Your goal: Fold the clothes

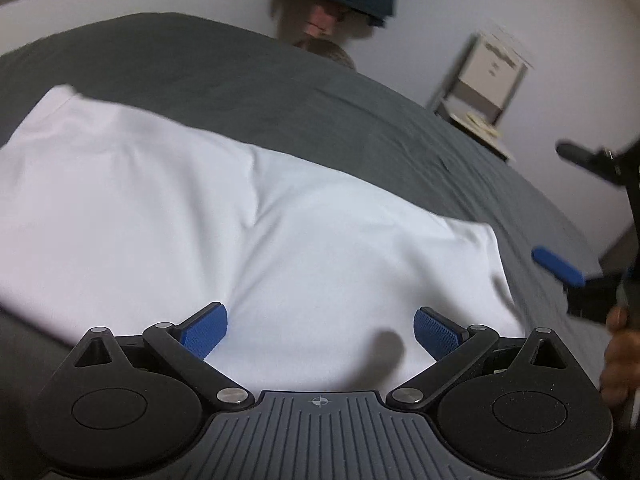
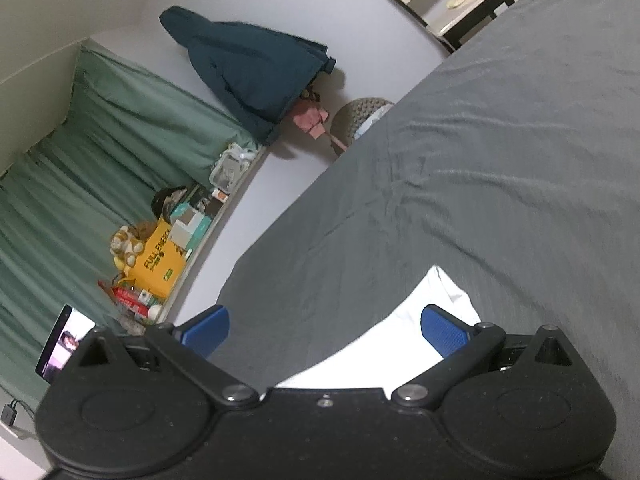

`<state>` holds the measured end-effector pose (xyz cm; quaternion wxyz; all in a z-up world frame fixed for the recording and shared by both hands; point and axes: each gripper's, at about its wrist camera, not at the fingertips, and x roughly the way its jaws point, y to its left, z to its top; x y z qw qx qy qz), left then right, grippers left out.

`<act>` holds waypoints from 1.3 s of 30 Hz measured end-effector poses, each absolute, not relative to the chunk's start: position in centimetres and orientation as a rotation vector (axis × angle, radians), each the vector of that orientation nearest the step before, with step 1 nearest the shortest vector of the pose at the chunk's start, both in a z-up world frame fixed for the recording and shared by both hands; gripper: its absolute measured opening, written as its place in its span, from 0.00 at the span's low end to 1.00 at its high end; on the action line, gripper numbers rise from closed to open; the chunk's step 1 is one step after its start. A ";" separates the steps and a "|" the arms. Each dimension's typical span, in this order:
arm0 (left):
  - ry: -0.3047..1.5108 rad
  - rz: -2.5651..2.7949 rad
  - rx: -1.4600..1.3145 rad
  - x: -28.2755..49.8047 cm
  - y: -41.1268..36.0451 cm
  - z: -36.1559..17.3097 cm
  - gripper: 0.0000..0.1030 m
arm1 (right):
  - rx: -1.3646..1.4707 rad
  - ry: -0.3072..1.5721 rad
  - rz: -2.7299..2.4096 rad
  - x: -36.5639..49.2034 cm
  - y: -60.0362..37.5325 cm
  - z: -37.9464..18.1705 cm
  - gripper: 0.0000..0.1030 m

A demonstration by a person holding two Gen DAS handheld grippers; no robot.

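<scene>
Left tool [image 1: 320,330]: wide open, holds nothing; its blue pads [image 1: 204,330] hang above the near edge of the white garment [image 1: 240,220].
Right tool [image 2: 326,330]: also wide open and holding nothing; in the left wrist view it shows at 3 o'clock [image 1: 560,268], just beyond the garment's right edge.
White garment: lies spread flat on the bed [image 1: 320,108], with soft creases in the middle; in the right wrist view only one corner [image 2: 404,336] shows, at 6 o'clock between the tool's fingers.
Bed: covered by a dark grey sheet, wrinkled in places.
Dark blue jacket [image 2: 256,72]: hangs on the wall at 11 o'clock, well apart from the bed.
Shelf [image 2: 192,236]: at 9 o'clock, carries a yellow box [image 2: 160,264] and small items.
</scene>
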<state>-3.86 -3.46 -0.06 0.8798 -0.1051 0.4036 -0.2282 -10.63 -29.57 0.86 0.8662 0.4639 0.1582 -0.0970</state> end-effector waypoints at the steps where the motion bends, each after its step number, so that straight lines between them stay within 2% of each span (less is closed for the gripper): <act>1: 0.842 -0.467 -0.236 -3.7 -3.5 -0.2 0.98 | 0.970 0.342 -0.197 -10.6 -29.5 0.8 1.00; 7: 0.842 -0.462 -0.317 -3.3 -3.1 -0.7 1.00 | 0.918 0.357 -0.199 -11.8 -28.7 1.3 1.00; 17: 0.852 -0.553 -0.294 -4.5 -1.2 -0.7 1.00 | 0.945 0.320 -0.202 -13.9 -28.4 2.4 1.00; 25: 0.829 -0.664 -0.411 -4.2 1.5 -1.6 1.00 | 0.938 0.425 -0.330 -11.5 -29.7 2.0 1.00; 28: 0.820 -0.705 -0.375 -4.3 1.6 -1.7 1.00 | 0.934 0.465 -0.378 -10.6 -30.2 1.8 1.00; 39: 0.819 -0.786 -0.546 -3.2 3.3 -2.6 1.00 | 0.842 0.951 -0.251 -3.9 -34.6 -0.7 1.00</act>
